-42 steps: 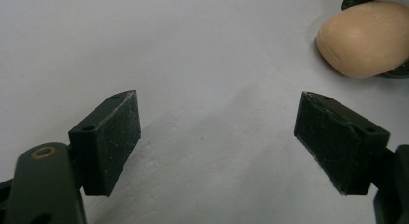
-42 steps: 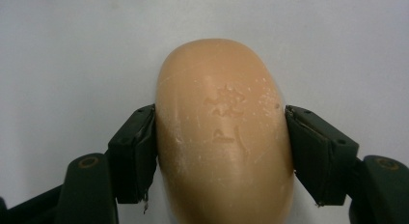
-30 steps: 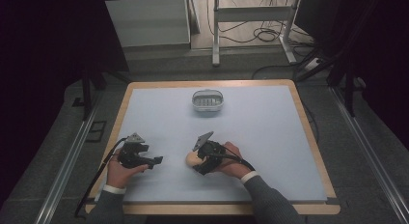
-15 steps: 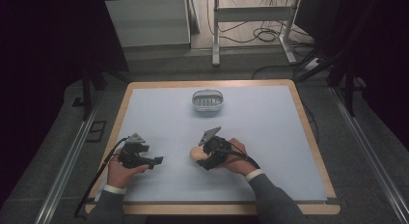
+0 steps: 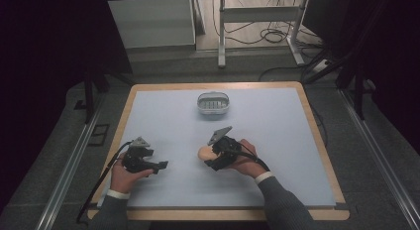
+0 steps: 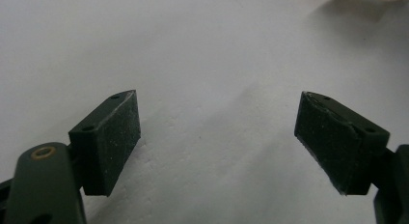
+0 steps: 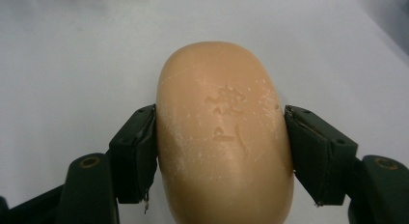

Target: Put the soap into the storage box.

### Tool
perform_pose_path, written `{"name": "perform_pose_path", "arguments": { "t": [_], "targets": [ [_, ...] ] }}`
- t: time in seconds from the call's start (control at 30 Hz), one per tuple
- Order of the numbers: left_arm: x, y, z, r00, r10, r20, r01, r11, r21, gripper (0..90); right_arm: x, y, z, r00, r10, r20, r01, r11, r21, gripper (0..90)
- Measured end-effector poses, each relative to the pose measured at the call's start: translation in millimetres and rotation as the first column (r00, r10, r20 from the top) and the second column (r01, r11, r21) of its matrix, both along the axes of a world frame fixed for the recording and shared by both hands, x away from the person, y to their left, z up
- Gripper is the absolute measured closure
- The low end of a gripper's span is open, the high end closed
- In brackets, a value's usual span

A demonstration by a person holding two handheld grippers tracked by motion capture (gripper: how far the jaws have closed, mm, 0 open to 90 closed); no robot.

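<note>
A peach-coloured oval bar of soap (image 7: 224, 132) with a stamped mark on top sits between the two jaws of my right gripper (image 7: 221, 151), which press on its sides. In the high view the soap (image 5: 204, 152) peeks out at the left of the right gripper (image 5: 214, 158), near the middle of the table. My left gripper (image 5: 159, 166) rests at the front left, its jaws spread wide over bare white surface (image 6: 217, 137) with nothing between them.
A small grey oval soap dish (image 5: 213, 103) with a ribbed inside stands at the back middle of the pale blue table top (image 5: 277, 121). A wooden rim (image 5: 317, 126) frames the table. Cables trail from both grippers.
My right gripper with the soap has shifted slightly to the right and forward on the table. The left gripper has stayed in place.
</note>
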State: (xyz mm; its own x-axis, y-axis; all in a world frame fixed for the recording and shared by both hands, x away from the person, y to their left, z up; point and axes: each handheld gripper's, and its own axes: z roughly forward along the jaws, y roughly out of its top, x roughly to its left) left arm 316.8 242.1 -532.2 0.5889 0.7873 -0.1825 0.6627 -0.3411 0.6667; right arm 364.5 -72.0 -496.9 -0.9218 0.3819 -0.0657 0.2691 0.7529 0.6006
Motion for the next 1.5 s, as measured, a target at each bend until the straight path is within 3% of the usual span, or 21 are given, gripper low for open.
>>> {"name": "perform_pose_path", "arguments": {
  "t": [0.97, 1.5],
  "targets": [
    [0.3, 0.3, -0.4, 1.0, -0.005, -0.002, 0.005, 1.0, 0.003, 16.4, 24.9, -9.3, 20.1, 0.9981, -0.053, 0.032, 0.051, 0.998, 0.046, 31.8],
    [1.0, 0.3, -1.9, 0.9999, -0.006, -0.009, 0.006, 1.0, 0.0, 16.2, 45.0, -13.5, 26.0, 0.9961, -0.079, 0.039, 0.078, 0.996, 0.04, 31.9]
  ]
}}
